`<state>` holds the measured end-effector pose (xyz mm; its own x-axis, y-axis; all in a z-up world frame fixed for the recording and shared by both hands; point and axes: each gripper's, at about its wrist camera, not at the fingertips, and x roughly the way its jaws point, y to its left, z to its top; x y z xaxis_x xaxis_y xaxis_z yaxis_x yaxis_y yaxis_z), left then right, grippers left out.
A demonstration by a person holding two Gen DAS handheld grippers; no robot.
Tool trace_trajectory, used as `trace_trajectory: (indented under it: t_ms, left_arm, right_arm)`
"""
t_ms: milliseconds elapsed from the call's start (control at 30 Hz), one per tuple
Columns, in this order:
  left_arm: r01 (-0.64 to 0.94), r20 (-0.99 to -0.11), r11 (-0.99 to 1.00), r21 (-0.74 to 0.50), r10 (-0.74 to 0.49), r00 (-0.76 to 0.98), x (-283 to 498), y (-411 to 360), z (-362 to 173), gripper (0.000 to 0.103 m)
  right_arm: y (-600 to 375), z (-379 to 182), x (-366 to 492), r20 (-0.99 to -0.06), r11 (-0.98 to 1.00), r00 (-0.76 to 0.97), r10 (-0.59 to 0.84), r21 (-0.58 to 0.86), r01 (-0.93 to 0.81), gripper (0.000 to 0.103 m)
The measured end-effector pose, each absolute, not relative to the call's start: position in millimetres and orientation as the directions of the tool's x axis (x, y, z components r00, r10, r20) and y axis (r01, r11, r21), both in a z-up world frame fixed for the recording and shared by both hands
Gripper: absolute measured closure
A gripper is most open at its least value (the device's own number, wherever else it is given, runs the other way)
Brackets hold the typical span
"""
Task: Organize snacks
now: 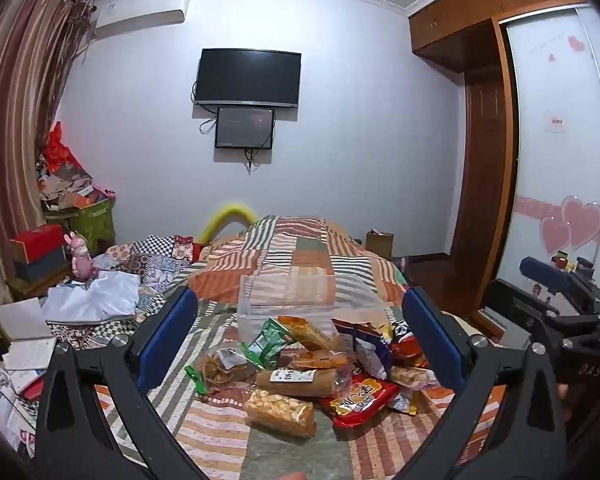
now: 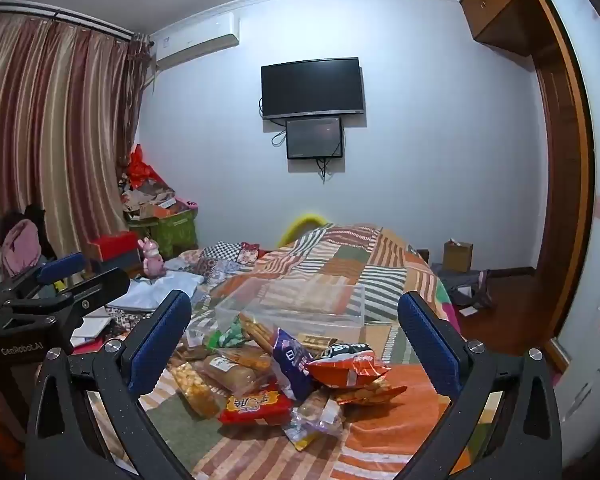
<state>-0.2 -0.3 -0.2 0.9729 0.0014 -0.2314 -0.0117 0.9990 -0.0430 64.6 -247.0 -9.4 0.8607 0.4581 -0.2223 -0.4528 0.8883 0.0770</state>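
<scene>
Bedroom clutter frames a patchwork quilt (image 1: 292, 252) where both tools hover with jaws spread wide and nothing between them: the left gripper (image 1: 300, 332) and the right gripper (image 2: 294, 340). Nearest lies the pile of snack packets (image 1: 300, 364), a red packet (image 1: 358, 400) at its front. Light, crinkly and probably slippery, the packets look easiest pinched at a sealed edge. Just beyond sits the clear plastic bin (image 1: 296, 292), seemingly empty.
</scene>
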Motion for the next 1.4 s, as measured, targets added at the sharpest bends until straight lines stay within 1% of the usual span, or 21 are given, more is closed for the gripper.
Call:
trace_trajectory:
  t_ms: [100, 167, 200, 300, 1400]
  left_arm:
    - [-0.022, -0.235, 0.999, -0.035, 0.013, 0.972, 0, -4, -1, 0.0]
    - [-0.018, -0.256, 0.999, -0.029, 0.01, 0.967, 5, -11, -3, 0.0]
    - [0.003, -0.254, 0.998, -0.063, -0.019, 0.967, 4, -2, 0, 0.0]
    - [0.004, -0.254, 0.997, -0.078, -0.023, 0.967, 7, 2, -2, 0.0]
    - [0.008, -0.245, 0.999, -0.051, -0.02, 0.969, 2, -4, -4, 0.0]
  right_arm:
    - [-247, -10, 64, -0.219, 0.889, 0.862, 0.456, 0.067, -0.453, 0.0]
    - [-247, -10, 65, -0.219, 0.889, 0.863, 0.455, 0.062, -0.453, 0.0]
    - [-247, -10, 67, -0.223, 0.889, 0.862, 0.456, 0.064, -0.454, 0.0]
    - [-245, -11, 61, -0.225, 0.889, 0.862, 0.455, 0.067, -0.452, 0.0]
    - [-250, -9, 62, -0.223, 0.88, 0.851, 0.475, 0.095, -0.466, 0.0]
